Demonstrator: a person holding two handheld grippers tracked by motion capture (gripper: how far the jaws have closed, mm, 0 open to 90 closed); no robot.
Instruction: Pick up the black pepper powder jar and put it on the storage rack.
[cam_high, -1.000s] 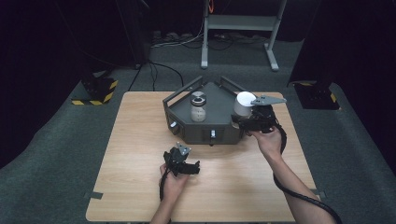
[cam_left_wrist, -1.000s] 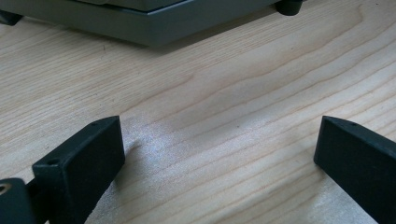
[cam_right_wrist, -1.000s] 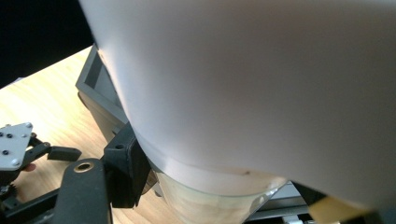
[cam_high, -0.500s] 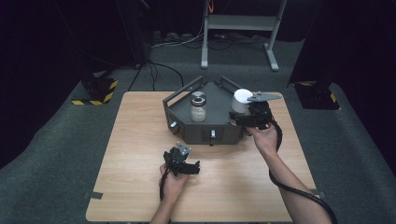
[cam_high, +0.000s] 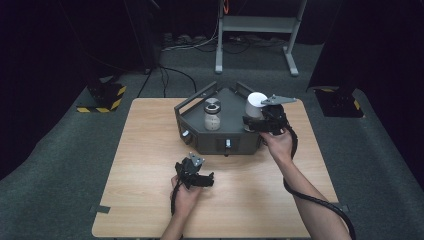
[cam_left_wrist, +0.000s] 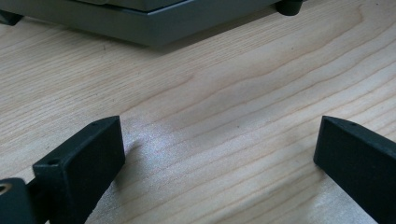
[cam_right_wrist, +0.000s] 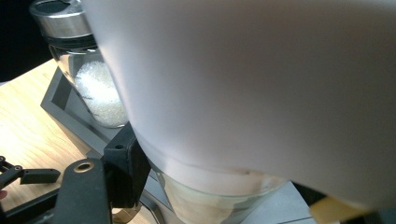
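Glass under a white lid is making the jar (cam_high: 257, 107) stiff, smooth and probably fragile, so the right gripper (cam_high: 253, 123) is clamping its body firmly at the grey tray's (cam_high: 200, 138) right corner, while the left gripper (cam_high: 206, 180) is resting open on the table (cam_high: 145, 165).

Light falls from above onto the wooden table (cam_high: 150, 165), which is evenly bright, while the floor and background sink into near-black; the high view is sharp but slightly soft, with short shadows under the grey tray (cam_high: 220, 145); in the left gripper view the wood grain is crisp in the middle, with a pale sheen between the jaws, whose near ends blur; in the right gripper view the white jar (cam_right_wrist: 261, 88) looms, washed-out and out of focus.
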